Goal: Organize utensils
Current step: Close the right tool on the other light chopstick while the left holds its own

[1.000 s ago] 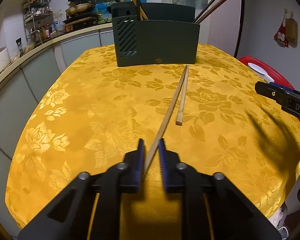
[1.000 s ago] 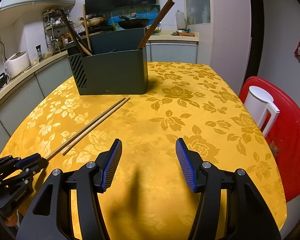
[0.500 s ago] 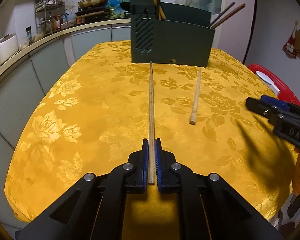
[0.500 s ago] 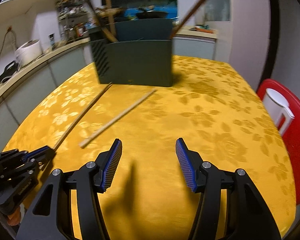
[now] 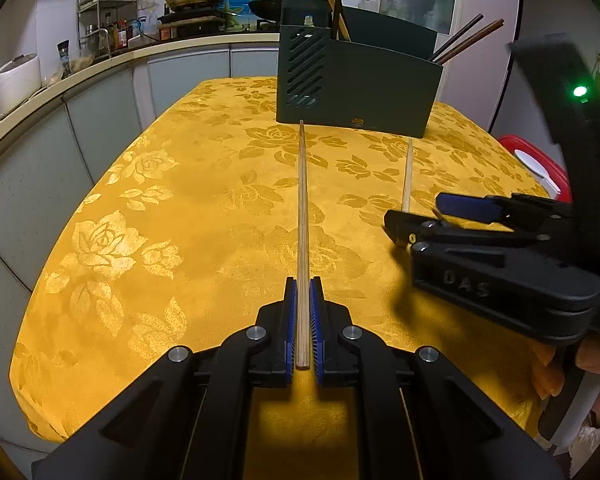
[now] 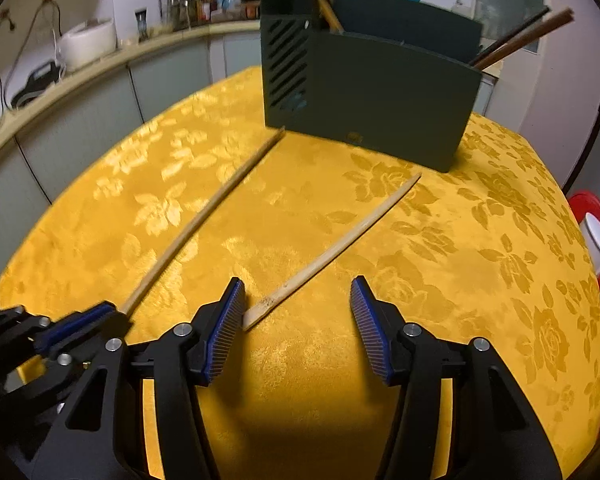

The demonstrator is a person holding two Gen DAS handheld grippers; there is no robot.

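My left gripper (image 5: 303, 312) is shut on the near end of a long wooden chopstick (image 5: 301, 200), whose tip points at the dark green utensil holder (image 5: 356, 88). The holder stands at the table's far side with several chopsticks in it. A shorter, pale chopstick (image 6: 340, 240) lies flat on the yellow cloth. Its near end sits between the fingers of my right gripper (image 6: 298, 320), close by the left pad (image 6: 224, 332). Those jaws are closing, with a wide gap left on the right side. The right wrist view also shows the left gripper (image 6: 80, 324) at the lower left, holding its chopstick (image 6: 204, 216).
A yellow floral cloth (image 5: 148, 216) covers the table, whose near edge is just below both grippers. A red seat with a white object (image 6: 598, 240) stands off the table's right side. A curved kitchen counter (image 5: 80, 76) with a rice cooker runs along the left.
My left gripper shut on the long chopstick and swung it straight toward the holder. The right gripper moved left and down, so the shorter chopstick's end now lies between its fingers.
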